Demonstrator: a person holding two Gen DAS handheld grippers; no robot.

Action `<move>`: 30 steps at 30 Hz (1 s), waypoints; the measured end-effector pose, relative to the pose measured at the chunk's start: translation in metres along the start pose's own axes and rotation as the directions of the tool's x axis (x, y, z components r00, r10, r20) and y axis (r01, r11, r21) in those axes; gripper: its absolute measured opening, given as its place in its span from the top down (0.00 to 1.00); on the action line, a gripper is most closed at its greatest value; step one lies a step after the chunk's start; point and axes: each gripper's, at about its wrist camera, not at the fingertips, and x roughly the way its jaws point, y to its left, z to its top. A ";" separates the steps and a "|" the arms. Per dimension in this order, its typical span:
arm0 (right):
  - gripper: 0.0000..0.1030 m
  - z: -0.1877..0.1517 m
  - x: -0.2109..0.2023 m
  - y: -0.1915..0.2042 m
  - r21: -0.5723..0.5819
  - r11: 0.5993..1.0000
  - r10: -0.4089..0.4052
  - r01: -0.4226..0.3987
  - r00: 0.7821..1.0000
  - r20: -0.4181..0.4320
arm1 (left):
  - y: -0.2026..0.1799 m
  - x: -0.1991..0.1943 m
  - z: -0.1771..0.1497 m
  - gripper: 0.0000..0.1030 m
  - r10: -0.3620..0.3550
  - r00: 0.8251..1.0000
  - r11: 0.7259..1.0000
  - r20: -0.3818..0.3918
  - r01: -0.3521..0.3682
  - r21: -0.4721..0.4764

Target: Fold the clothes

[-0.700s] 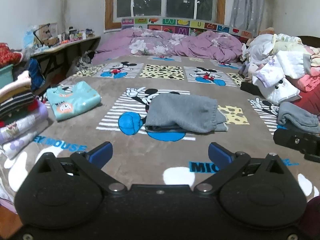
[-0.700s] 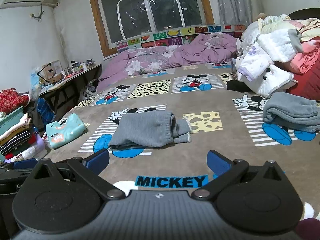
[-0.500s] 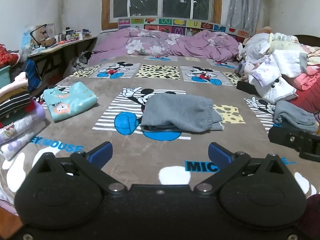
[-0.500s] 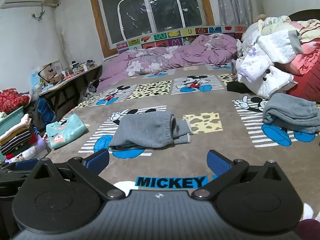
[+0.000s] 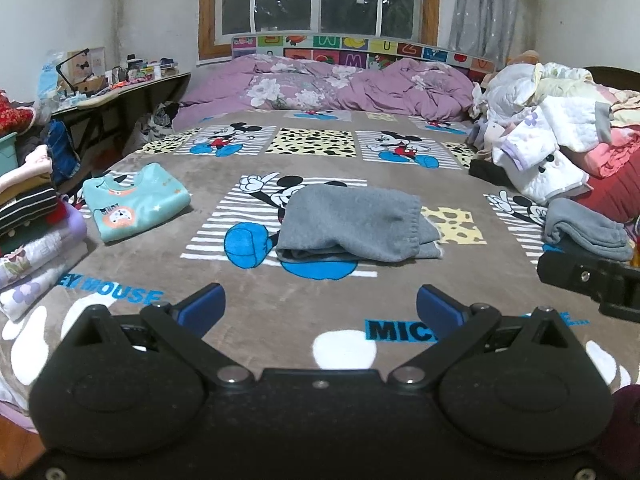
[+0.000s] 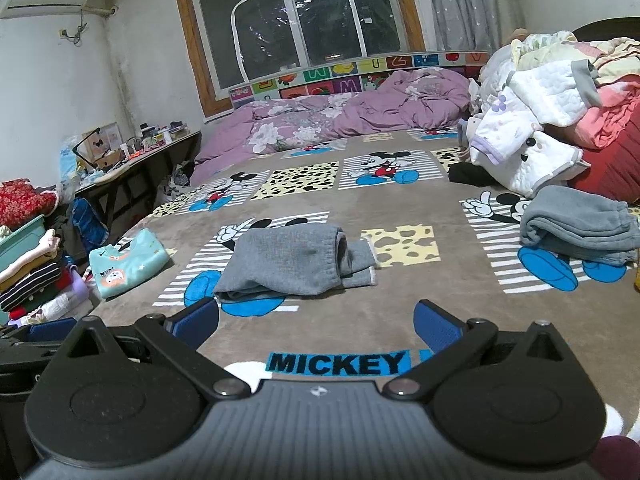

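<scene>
Gaping empty above blanket (image 5: 304, 300): grippers (image 5: 320, 308)

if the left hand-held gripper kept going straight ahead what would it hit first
Probably the folded grey pants in the middle of the blanket. The left hand-held gripper is open, with only bare blanket between; depth is hard to judge.

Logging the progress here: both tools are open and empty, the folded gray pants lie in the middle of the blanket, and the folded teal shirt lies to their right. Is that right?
Not quite. In the left wrist view the teal shirt lies to the left of the gray pants, near the stack of folded clothes. The rest holds: left tool and right tool are open and empty.
</scene>
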 end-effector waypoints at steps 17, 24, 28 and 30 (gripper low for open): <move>0.00 0.001 0.002 -0.005 0.009 1.000 -0.002 0.002 1.000 -0.006 | 0.000 0.002 -0.001 0.00 -0.004 1.000 1.000 -0.008 0.004 0.003; 0.00 -0.003 0.004 -0.005 0.015 1.000 0.000 0.001 1.000 -0.007 | -0.001 0.004 -0.002 0.00 -0.002 1.000 1.000 -0.012 0.002 0.008; 0.00 -0.003 0.006 -0.007 0.024 1.000 0.015 -0.014 1.000 -0.014 | -0.001 0.006 -0.002 0.00 0.000 1.000 1.000 -0.015 0.000 0.008; 0.00 -0.003 0.007 -0.009 0.029 0.999 0.015 -0.015 1.000 -0.015 | -0.002 0.007 -0.003 0.00 0.001 1.000 1.000 -0.017 -0.001 0.012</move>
